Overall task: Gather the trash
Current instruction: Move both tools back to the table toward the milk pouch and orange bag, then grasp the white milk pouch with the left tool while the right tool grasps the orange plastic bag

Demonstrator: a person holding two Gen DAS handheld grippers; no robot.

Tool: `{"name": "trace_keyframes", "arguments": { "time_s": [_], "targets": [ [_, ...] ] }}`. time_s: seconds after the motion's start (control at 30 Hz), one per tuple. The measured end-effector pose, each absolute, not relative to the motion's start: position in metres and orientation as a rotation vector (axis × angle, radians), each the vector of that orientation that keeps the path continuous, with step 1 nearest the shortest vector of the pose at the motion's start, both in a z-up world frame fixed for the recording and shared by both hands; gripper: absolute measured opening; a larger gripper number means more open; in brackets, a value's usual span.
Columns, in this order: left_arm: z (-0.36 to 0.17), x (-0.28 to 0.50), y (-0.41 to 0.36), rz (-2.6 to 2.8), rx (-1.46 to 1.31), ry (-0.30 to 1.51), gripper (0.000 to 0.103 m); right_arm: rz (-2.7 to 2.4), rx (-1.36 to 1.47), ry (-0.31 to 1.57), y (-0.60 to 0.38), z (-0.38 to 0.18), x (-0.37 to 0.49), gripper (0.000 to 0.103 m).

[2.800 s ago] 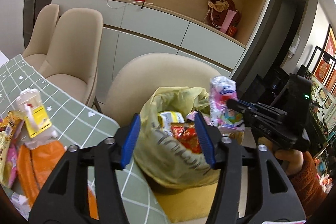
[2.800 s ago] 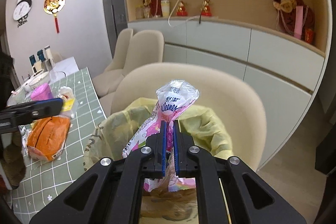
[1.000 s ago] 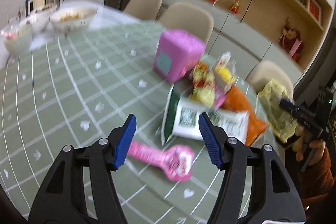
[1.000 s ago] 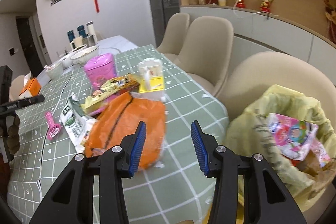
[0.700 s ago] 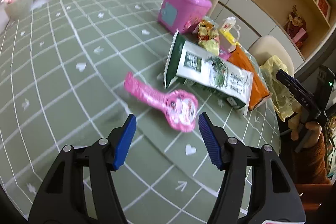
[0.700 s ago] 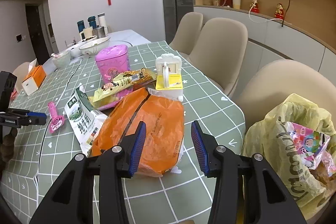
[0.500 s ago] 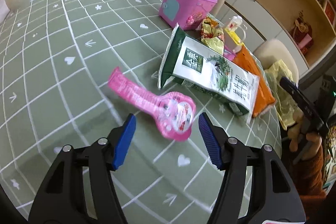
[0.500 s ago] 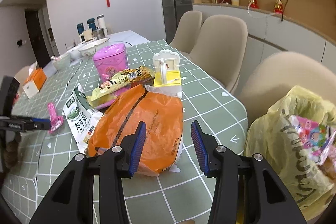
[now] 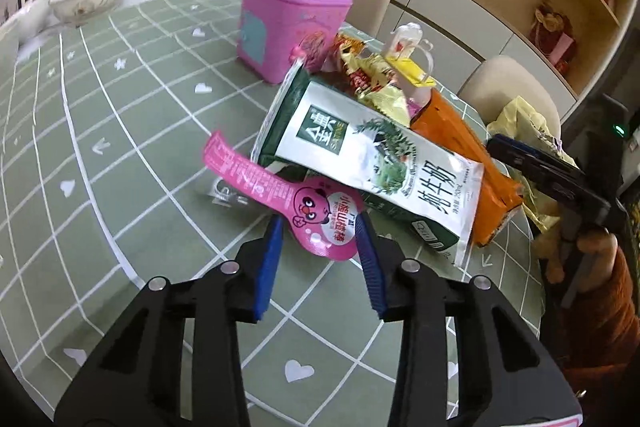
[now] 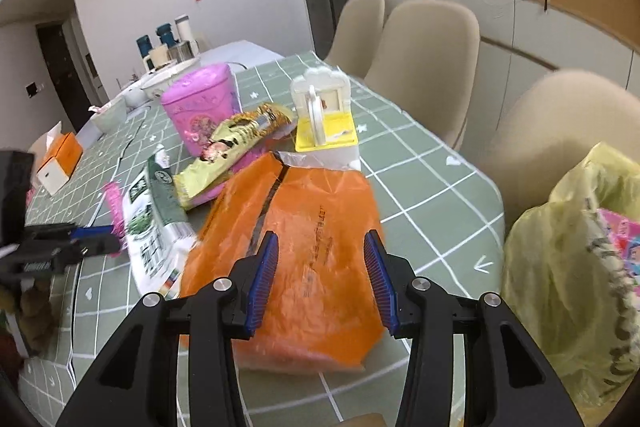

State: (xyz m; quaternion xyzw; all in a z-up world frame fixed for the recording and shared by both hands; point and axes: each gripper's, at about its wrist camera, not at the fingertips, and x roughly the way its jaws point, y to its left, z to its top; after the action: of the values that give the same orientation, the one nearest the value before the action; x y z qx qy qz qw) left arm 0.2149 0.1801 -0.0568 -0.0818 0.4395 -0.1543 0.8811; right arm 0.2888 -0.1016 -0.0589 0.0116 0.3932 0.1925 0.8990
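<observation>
A pink wrapper (image 9: pixel 280 187) with a cartoon face lies on the green checked tablecloth (image 9: pixel 120 131). My left gripper (image 9: pixel 319 223) is down at it, and its jaws are closing with the wrapper's round end between the blue pads. The wrapper still lies flat. My right gripper (image 10: pixel 321 239) hangs open just above a puffy orange bag (image 10: pixel 304 227), with nothing between its fingers. A yellow trash bag (image 10: pixel 568 267) with wrappers inside stands on the chair at the right. In the left wrist view, the trash bag (image 9: pixel 520 115) shows behind the right gripper.
A green-and-white pouch (image 9: pixel 372 155) overlaps the orange bag (image 9: pixel 460 151) and lies close behind the pink wrapper. Behind them are a gold snack wrapper (image 10: pixel 236 139), a pink tin (image 10: pixel 200 111) and a yellow-and-white plastic pack (image 10: pixel 324 115). Bowls and cups stand at the table's far end. Beige chairs line its right side.
Both grippers have moved down and closer to the table. The left jaws have narrowed around the pink wrapper's round end. The right gripper has come in over the orange bag.
</observation>
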Motion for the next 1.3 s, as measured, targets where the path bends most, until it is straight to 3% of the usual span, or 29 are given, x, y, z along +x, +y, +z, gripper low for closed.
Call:
{"name": "trace_keyframes", "arguments": {
  "time_s": [0.53,0.8,1.2,1.3],
  "targets": [
    [-0.050,0.213,0.189,-0.344,-0.220,0.905,0.045,0.547,0.014,0.915,-0.099,-0.080,0.279,0.044],
    [-0.045,0.210,0.185,-0.356,-0.216,0.890,0.049,0.576,-0.131,0.753,-0.074,-0.041,0.234,0.044],
    [-0.040,0.210,0.196,-0.334,-0.241,0.875,0.052,0.615,-0.206,0.859,-0.055,-0.078,0.246,0.044],
    [-0.040,0.209,0.195,-0.332,-0.236,0.877,0.052,0.626,-0.228,0.826,-0.057,-0.074,0.235,0.029]
  ]
}}
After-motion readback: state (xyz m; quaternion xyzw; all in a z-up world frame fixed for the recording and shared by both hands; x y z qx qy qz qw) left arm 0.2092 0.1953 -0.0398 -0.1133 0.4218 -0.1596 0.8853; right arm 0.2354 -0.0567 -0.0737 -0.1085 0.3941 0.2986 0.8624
